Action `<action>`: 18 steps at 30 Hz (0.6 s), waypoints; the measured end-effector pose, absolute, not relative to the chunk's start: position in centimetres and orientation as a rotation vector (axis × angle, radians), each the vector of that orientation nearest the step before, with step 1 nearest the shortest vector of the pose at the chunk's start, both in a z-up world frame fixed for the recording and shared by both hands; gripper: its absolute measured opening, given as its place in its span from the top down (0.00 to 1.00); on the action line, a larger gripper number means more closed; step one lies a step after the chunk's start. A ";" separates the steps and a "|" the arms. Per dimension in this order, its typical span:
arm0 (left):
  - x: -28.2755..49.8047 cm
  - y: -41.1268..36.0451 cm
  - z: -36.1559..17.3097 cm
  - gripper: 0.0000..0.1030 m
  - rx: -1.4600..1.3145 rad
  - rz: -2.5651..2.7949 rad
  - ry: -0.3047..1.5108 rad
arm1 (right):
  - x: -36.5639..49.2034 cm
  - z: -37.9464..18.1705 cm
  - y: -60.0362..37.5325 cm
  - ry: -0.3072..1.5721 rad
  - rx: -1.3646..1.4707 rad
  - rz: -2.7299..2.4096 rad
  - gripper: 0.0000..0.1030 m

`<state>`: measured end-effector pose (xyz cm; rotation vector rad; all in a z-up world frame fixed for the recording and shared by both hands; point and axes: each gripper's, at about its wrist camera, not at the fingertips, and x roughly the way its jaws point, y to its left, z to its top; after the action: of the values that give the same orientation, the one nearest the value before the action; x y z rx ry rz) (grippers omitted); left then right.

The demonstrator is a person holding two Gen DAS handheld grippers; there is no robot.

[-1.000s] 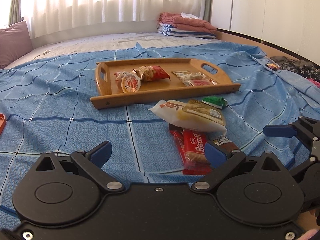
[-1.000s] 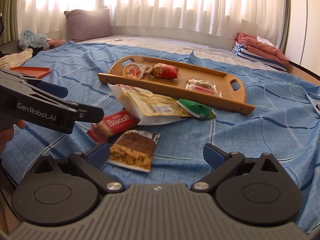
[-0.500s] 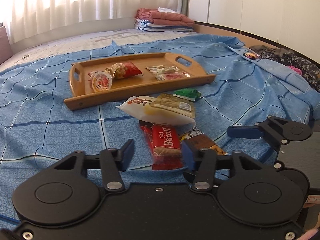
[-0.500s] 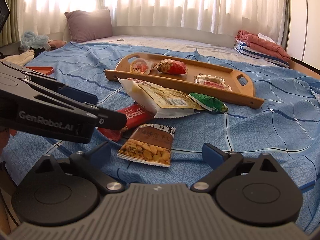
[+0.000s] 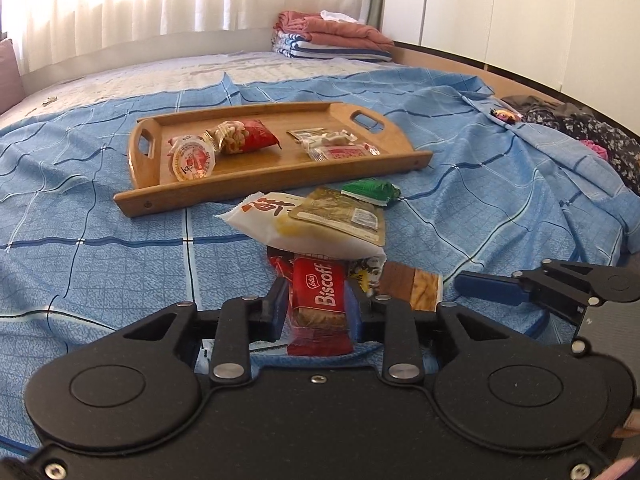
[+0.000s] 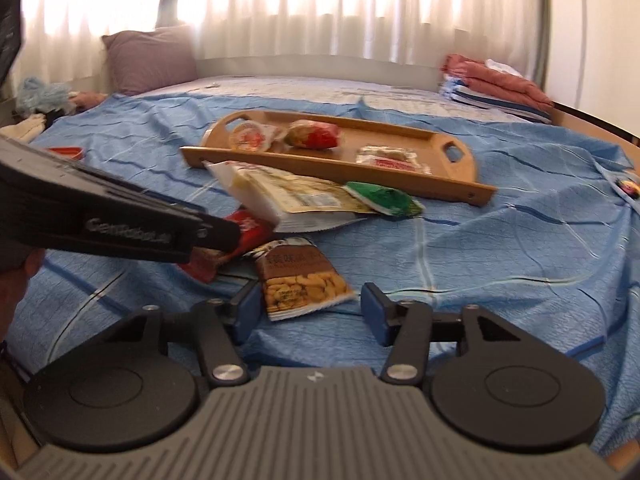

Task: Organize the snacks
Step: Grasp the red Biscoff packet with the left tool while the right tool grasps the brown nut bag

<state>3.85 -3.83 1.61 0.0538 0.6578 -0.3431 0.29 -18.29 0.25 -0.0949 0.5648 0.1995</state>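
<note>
Left tool (image 5: 318,310): black plastic linkage, blue pads, jaws closing, pads pressed against both sides of a red foil Biscoff biscuit packet (image 5: 319,300). White "Biscoff" lettering reads clearly; the packet lies flat on the bed, its far end tucked under a bigger bag.

Right tool (image 6: 306,312): same build with a ribbed grey body, jaws closing around the near end of a brown-and-clear plastic peanut packet (image 6: 300,276). Its left pad sits at the packet's edge and the right pad stands clear of it. Printing on the brown band is too blurred to read. The left tool's side panel reads "GenRobot.ai" in the right wrist view.

Just beyond, three more loose packets: a white pillow bag with orange characters (image 5: 276,216), a flat tan-gold sachet with a pale label (image 5: 340,214) lying on top of it, and a small crinkled green foil wrapper (image 5: 370,191) beside them.

Further out, one oblong bamboo tray with two cut-out handles (image 5: 240,182) rests on a blue grid-patterned bedsheet (image 5: 100,260). It holds four items: a round foil-lidded jelly cup (image 5: 192,159), a red-and-clear bag of nuts (image 5: 244,135) and two clear flat wrappers (image 5: 332,144), one with a red strip.
</note>
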 end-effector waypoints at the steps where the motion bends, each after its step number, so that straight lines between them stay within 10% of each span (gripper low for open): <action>1: 3.8 -3.8 1.6 0.70 0.058 -0.343 0.656 | 0.5 0.3 -18.8 0.569 -0.082 0.181 0.37; 18: 3.6 -4.2 1.2 0.64 0.091 -0.345 0.650 | 6.1 1.3 -19.8 0.621 -0.185 0.415 0.27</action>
<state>3.61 -4.16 1.21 0.0914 0.6502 -0.3451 6.06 -19.77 1.26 -0.1853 0.6210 0.4149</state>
